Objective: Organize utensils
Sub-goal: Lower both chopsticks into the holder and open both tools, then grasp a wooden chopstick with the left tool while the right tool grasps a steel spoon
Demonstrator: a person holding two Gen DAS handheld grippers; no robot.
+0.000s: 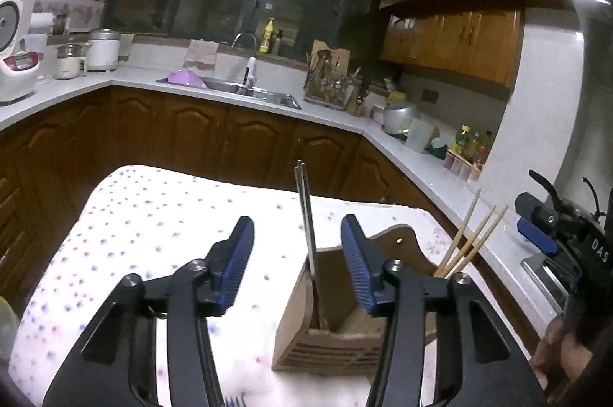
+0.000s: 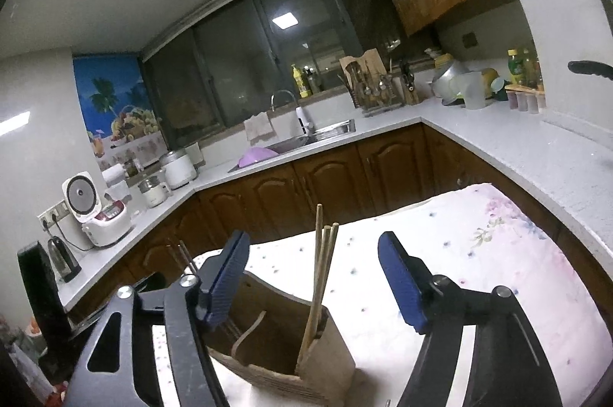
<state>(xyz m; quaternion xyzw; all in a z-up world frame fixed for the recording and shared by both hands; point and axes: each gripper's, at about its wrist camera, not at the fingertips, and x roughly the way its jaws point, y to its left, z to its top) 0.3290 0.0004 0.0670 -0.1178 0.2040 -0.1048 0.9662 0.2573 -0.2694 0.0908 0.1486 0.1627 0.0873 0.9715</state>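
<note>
Inside wooden holder (image 1: 325,326), chopsticks (image 2: 320,277) upright, tips down.

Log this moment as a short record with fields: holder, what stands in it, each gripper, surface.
holder: wooden utensil holder standing on the table
metal chopsticks: upright in the holder's left part, between the left gripper's open jaws, untouched
bamboo chopsticks: leaning in the holder's right part
left gripper: open, holding nothing
right gripper: open, bamboo chopsticks between its jaws, no contact
surface: floral tablecloth
</note>
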